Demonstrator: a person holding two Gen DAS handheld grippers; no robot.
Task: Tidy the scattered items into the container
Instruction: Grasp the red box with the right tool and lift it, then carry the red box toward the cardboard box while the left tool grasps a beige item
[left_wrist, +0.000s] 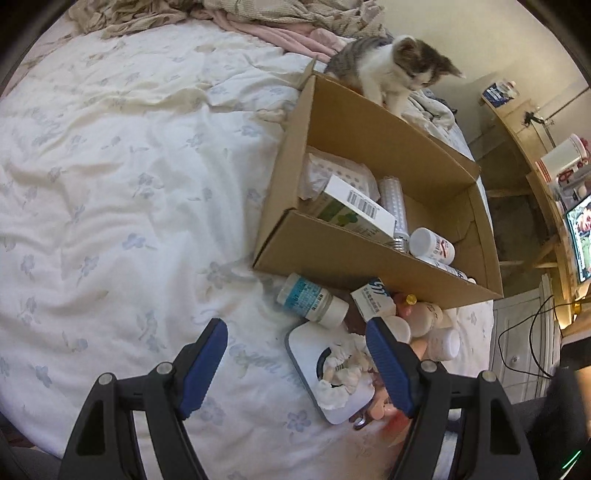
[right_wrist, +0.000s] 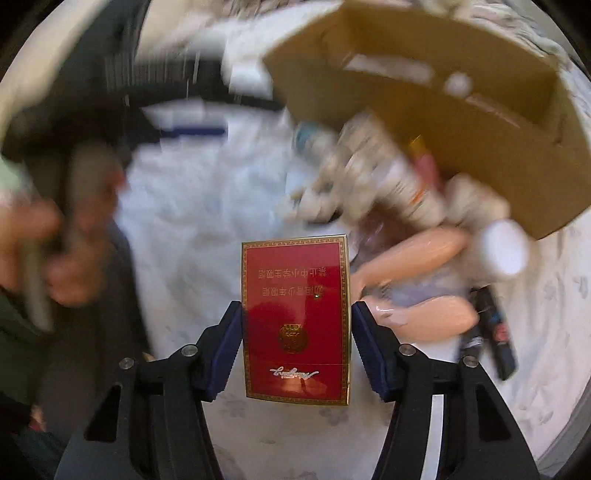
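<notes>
My right gripper (right_wrist: 297, 306) is shut on a red cigarette pack (right_wrist: 295, 317) and holds it upright above the white floral bedsheet (right_wrist: 192, 221). The open cardboard box (right_wrist: 480, 147) lies up and to the right, blurred. In the left wrist view my left gripper (left_wrist: 295, 325) hangs open over the sheet. Between its tips and the box (left_wrist: 332, 251) lie a blue-labelled white bottle (left_wrist: 314, 299), a small white carton (left_wrist: 371, 297), a white tissue holder (left_wrist: 325, 369) and several white bottles (left_wrist: 432, 317). Inside the box are a green-and-white carton (left_wrist: 354, 210) and a white bottle (left_wrist: 430, 243).
A kitten (left_wrist: 388, 66) stands on the box's far flap. A peach-coloured item (right_wrist: 417, 251), a white-capped bottle (right_wrist: 502, 247) and a black pen (right_wrist: 495, 332) lie right of the pack. A person's hand (right_wrist: 37, 258) is blurred at left. A wooden desk (left_wrist: 535, 147) stands past the bed's right edge.
</notes>
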